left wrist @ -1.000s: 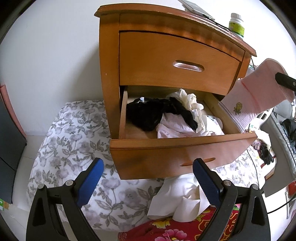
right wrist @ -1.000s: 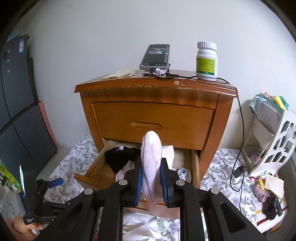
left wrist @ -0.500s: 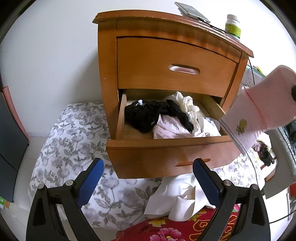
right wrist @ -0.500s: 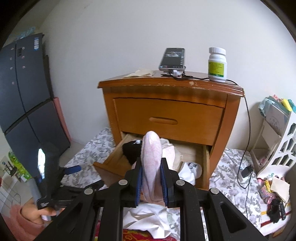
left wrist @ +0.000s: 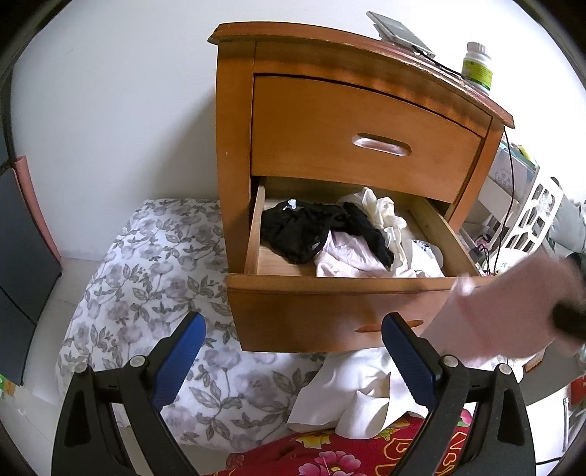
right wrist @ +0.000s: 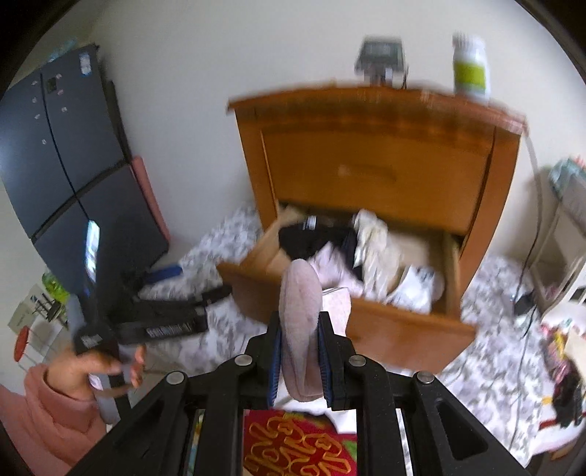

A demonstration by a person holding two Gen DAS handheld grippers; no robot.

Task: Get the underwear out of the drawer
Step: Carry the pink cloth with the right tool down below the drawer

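The nightstand's lower drawer [left wrist: 329,296] [right wrist: 403,329] stands pulled out. Inside lie black underwear [left wrist: 296,230] [right wrist: 304,238], a pale pink piece [left wrist: 348,252] and cream and white garments [left wrist: 384,212]. My right gripper [right wrist: 299,329] is shut on pale pink underwear [right wrist: 298,304], held outside the drawer in front of its face. In the left wrist view that pink underwear [left wrist: 494,311] is a blur at the right. My left gripper [left wrist: 293,326] hangs open and empty before the drawer front. It also shows in the right wrist view, the left gripper [right wrist: 164,326] held by a hand [right wrist: 99,369].
A white cloth [left wrist: 351,395] lies on the floor before the drawer, beside a red flowered blanket [left wrist: 329,454] and a grey floral sheet [left wrist: 146,274]. A bottle [left wrist: 476,67] and a phone [left wrist: 401,29] sit on the nightstand. A white rack [left wrist: 531,212] stands at the right, a dark cabinet [right wrist: 73,146] at the left.
My right gripper has sunk and drawn back from the drawer with the pink underwear in it; in the left wrist view the garment dropped from upper right to lower right. The left gripper hardly moved.
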